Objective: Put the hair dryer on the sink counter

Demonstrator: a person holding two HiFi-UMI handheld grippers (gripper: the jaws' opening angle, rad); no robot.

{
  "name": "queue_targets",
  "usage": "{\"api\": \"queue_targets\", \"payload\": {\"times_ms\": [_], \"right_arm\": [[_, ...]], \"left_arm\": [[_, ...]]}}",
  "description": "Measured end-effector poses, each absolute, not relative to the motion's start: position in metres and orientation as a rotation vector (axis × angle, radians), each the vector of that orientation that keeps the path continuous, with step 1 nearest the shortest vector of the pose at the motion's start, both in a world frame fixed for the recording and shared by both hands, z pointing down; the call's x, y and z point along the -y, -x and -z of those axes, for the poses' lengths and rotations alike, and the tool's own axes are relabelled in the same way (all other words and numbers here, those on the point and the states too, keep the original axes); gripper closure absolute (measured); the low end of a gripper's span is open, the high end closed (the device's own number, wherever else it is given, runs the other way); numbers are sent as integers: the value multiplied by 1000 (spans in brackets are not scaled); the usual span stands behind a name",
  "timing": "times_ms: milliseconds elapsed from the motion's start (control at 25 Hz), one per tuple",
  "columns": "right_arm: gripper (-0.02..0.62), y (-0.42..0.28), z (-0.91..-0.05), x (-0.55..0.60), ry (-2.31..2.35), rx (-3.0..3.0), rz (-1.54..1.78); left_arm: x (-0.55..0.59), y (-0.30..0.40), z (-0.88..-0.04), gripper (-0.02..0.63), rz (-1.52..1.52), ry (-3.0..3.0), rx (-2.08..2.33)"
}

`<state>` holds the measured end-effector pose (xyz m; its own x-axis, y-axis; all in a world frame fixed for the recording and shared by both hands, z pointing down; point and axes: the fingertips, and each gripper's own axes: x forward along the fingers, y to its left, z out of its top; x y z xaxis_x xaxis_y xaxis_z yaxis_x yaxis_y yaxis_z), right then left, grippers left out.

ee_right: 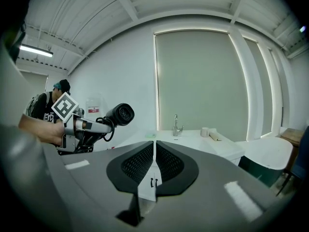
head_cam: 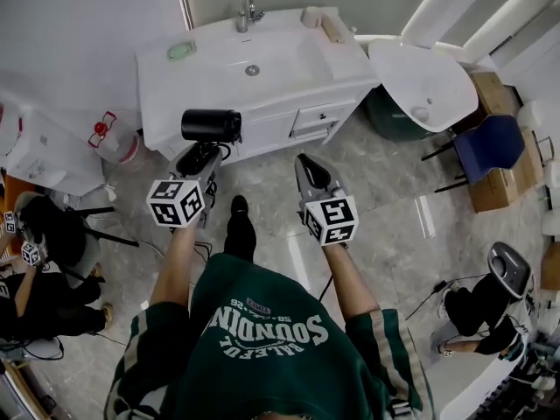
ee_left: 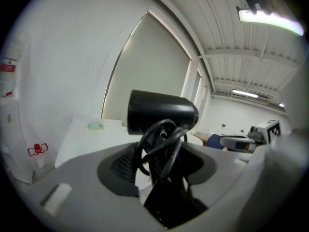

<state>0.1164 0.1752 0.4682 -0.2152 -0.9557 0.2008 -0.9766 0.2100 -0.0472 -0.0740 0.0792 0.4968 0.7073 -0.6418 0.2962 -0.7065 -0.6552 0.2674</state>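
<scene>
A black hair dryer [head_cam: 211,125] with its cord looped round the handle is held up in my left gripper [head_cam: 199,157], in front of the white sink counter [head_cam: 289,68]. In the left gripper view the dryer's barrel [ee_left: 161,114] stands above the jaws, which are shut on its handle and cord [ee_left: 164,151]. My right gripper [head_cam: 308,171] is to the right, jaws shut with nothing between them, pointing at the counter's drawers. In the right gripper view the hair dryer [ee_right: 119,114] shows at left, and the faucet [ee_right: 176,124] stands on the counter ahead.
A green soap dish [head_cam: 181,51] lies at the counter's left, a faucet [head_cam: 248,11] at the back, small items [head_cam: 322,21] at the right corner. A white round basin [head_cam: 423,81] and blue chair [head_cam: 490,147] stand right. People sit at the left [head_cam: 44,261] and right [head_cam: 477,309].
</scene>
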Motion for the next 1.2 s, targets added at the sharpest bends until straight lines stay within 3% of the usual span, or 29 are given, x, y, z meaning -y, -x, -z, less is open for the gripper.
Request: {"api": "queue_targets", "payload": {"times_ms": [680, 1200], "right_arm": [[592, -93, -461, 108, -1779, 2382, -299], [592, -51, -472, 215, -1582, 2521, -303]], "left_arm": [[182, 93, -505, 337, -297, -2488, 1097], [261, 142, -519, 337, -263, -2347, 1279]]}}
